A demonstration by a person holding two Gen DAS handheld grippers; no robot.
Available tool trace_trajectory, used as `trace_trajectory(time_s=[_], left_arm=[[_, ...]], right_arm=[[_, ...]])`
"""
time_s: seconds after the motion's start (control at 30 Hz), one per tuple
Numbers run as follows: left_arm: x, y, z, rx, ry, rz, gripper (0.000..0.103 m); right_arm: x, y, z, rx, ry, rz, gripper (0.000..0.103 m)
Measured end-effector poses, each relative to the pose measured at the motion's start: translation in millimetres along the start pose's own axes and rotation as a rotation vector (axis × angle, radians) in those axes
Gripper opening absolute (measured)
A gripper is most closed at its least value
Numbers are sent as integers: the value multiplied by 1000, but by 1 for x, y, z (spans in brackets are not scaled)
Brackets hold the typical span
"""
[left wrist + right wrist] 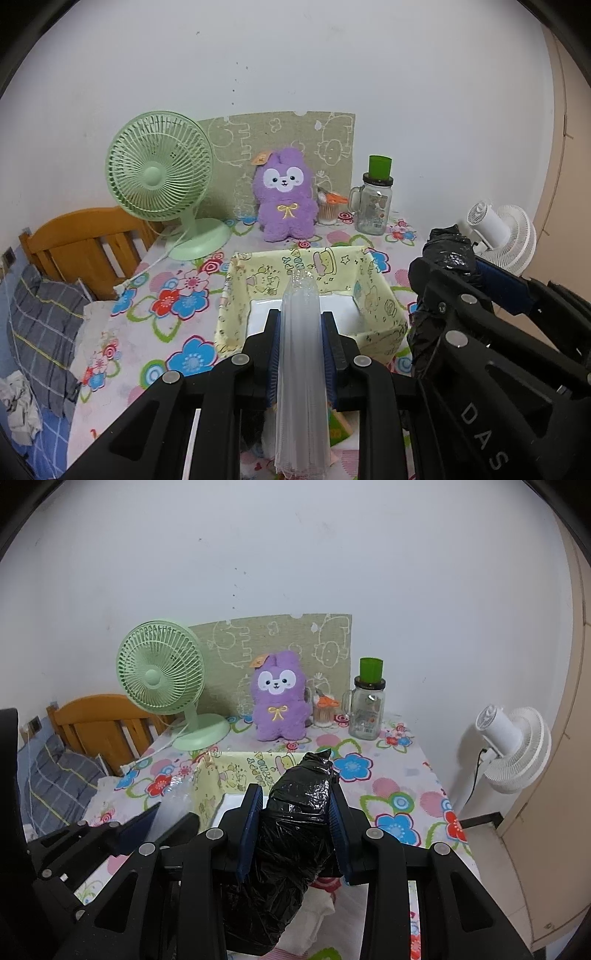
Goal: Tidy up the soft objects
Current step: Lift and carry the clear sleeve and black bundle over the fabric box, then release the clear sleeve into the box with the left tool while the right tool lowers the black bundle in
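Observation:
My left gripper (301,325) is shut on a long roll of clear plastic bags (301,369), held over the near edge of a yellow cartoon-print fabric box (236,295). My right gripper (295,808) is shut on a black plastic bag roll (291,834), held just right of the left gripper and near the same box (210,779). The black roll also shows in the left wrist view (447,254). The box has a white bottom (336,314). A purple plush toy (284,195) sits upright at the back of the table.
On the floral tablecloth (184,295) stand a green fan (162,177), a glass mug jar with a green cup on top (373,206), and a cotton-swab holder (328,210). A white fan (513,746) stands off the table's right. A wooden bed headboard (81,243) lies left.

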State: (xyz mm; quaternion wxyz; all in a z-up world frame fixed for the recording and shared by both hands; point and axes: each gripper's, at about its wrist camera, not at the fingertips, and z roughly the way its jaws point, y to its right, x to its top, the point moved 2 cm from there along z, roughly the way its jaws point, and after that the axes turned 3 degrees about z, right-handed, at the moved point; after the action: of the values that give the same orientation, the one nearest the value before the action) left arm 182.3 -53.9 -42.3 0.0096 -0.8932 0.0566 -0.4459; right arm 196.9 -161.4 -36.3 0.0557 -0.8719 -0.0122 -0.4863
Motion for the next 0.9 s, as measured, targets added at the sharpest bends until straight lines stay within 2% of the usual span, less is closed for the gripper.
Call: trace_trajectory(time_s=[0.27,0.9], left_arm=[[16,-1,21,-27,-10,-14,20],[41,-16,81,-34,-44,-34,23]], right_arm=[[15,3,26,12,-20,6,39],[37,2,88,-13,-57,3,39]])
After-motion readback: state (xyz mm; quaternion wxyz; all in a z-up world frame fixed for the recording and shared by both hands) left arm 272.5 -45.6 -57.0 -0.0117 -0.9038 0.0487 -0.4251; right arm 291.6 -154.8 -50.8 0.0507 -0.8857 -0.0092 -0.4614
